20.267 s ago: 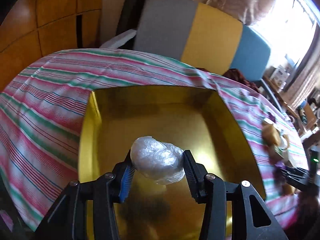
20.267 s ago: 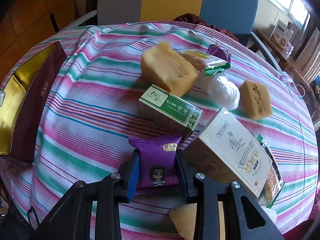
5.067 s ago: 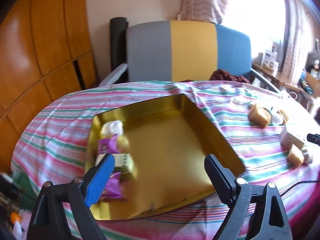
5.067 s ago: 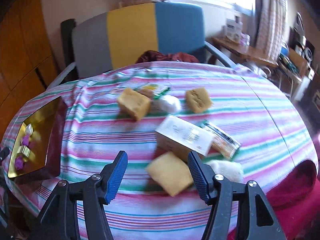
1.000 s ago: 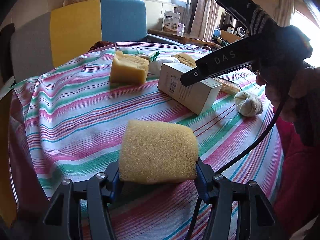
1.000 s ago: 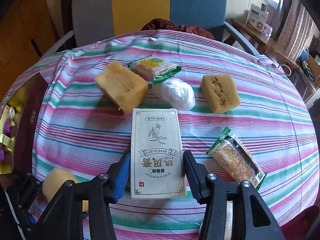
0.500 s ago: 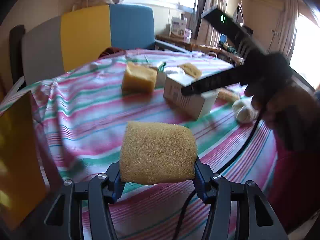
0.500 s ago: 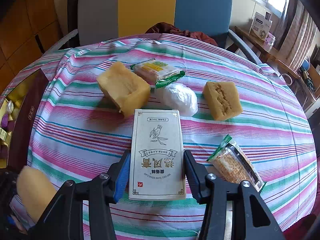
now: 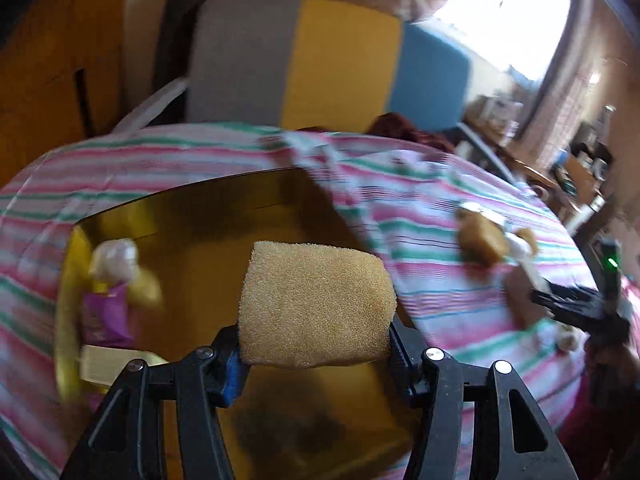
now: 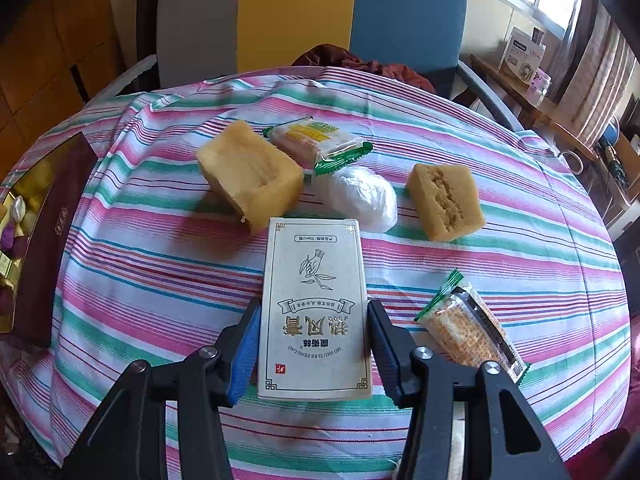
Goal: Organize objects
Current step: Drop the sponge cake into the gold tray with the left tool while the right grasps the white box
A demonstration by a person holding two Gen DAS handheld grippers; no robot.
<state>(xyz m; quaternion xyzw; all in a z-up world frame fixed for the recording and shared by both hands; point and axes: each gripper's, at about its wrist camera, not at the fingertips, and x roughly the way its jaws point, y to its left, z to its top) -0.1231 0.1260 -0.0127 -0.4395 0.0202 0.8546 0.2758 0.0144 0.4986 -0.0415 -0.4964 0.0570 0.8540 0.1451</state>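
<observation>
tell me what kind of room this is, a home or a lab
Most likely a lived-in home room. A round table under a striped tablecloth holds snacks, an upholstered grey, yellow and blue chair stands behind it, and curtains hang by the window beside a cluttered side table.

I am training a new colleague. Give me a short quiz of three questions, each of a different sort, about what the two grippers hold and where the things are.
1. True or false: the left gripper holds a yellow sponge block over the gold tray.
2. Multiple choice: between the fingers of the right gripper is A) the white wrapped ball, B) the cream box with printed characters, C) the cracker packet.
3. Fill in: the box lies on the ______ tablecloth.

Key: 1 true; 2 B; 3 striped.
</observation>
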